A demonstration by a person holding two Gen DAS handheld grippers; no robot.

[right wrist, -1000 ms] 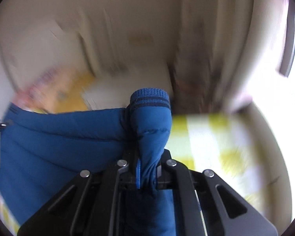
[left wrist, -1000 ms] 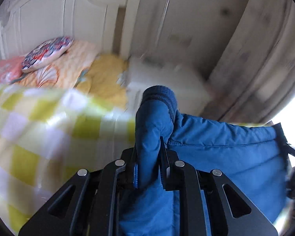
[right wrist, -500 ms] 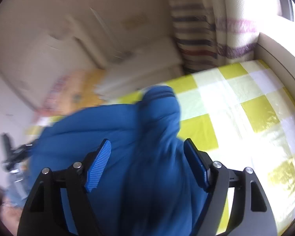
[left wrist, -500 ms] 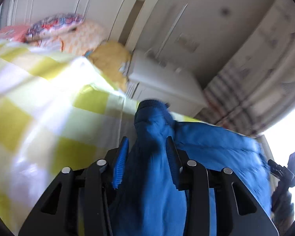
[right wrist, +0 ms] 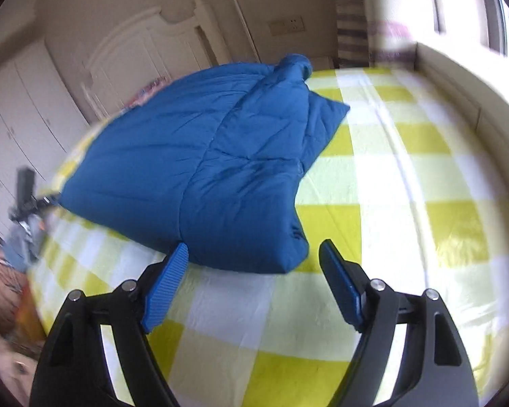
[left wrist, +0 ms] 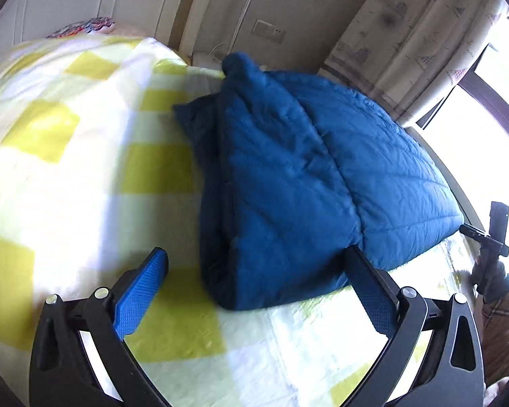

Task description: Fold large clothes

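My blue quilted jacket lies folded, puffy, on the bedspread; left gripper and right gripper opening, both empty.

Your left gripper and right gripper share black slotted frames, silver screws at the pivots, and ribbed blue pads.

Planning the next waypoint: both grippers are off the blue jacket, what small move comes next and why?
Probably bring both in on the near hem: the blue jacket lies folded on the checked bedspread, free of the left gripper, jaws opening, and right gripper, jaws opening.
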